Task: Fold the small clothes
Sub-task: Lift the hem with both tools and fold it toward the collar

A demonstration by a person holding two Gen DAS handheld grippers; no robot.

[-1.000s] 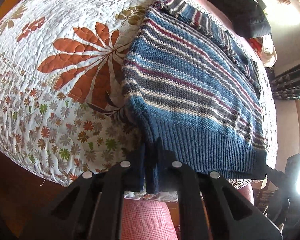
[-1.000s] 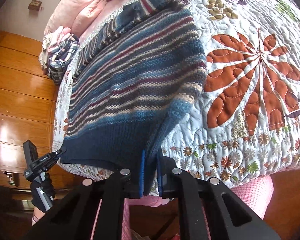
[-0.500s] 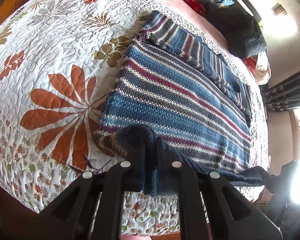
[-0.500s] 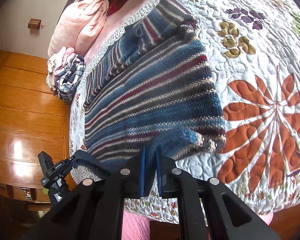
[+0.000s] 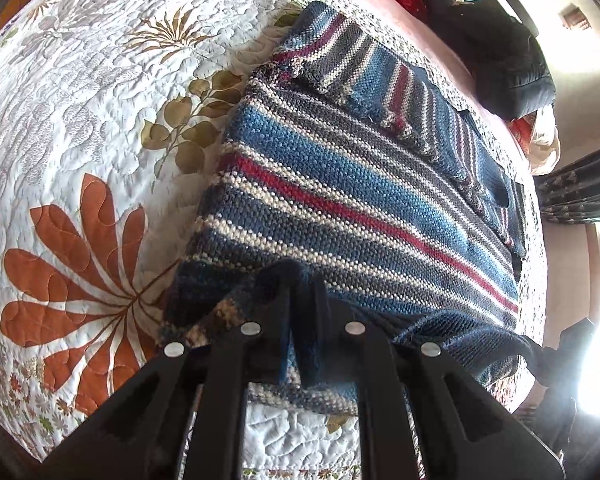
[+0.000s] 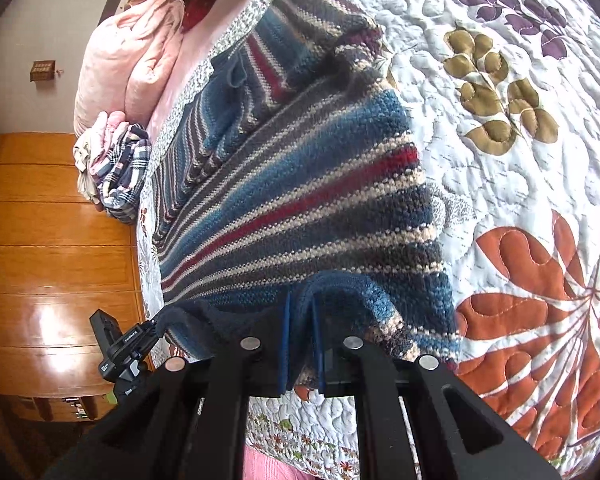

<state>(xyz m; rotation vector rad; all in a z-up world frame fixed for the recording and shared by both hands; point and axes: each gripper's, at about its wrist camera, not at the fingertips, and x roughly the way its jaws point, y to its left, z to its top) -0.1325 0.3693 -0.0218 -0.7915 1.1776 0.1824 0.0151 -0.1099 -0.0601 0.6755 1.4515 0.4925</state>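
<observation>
so here's what we've got: the striped knit sweater [image 5: 340,184] is lying on the floral quilt [image 5: 80,128] that covers the bed, with the bottom hem lifted up off the quilt and curled back over the body. stripes are blue, grey, cream and a red one, and they run across the sweater from side to side. the long axis of the garment goes away from us, from the dark ribbed hem near the grippers up toward the neck end at the far side of the bed, where a sleeve [image 5: 360,68] is folded across the top with its stripes running the other way.

our left gripper [image 5: 302,320] has its fingers pressed together on one corner of the dark hem, fabric bunched right between them. our right gripper [image 6: 300,332] is doing the same on the other hem corner, clamped on the knit with the blue pads squeezing a fold of it. in the right wrist view we can see the left gripper off to the side with the hem stretched between the two, so the lifted edge spans the width of the sweater.

no real containers here. past the far end of the sweater there's a pink pillow [image 6: 128,60] and a little pile of plaid clothes [image 6: 116,168] by the edge of the bed, next to a wooden wardrobe [image 6: 52,248]. in the left wrist view there's a dark jacket [image 5: 500,52] heaped at the far corner.
</observation>
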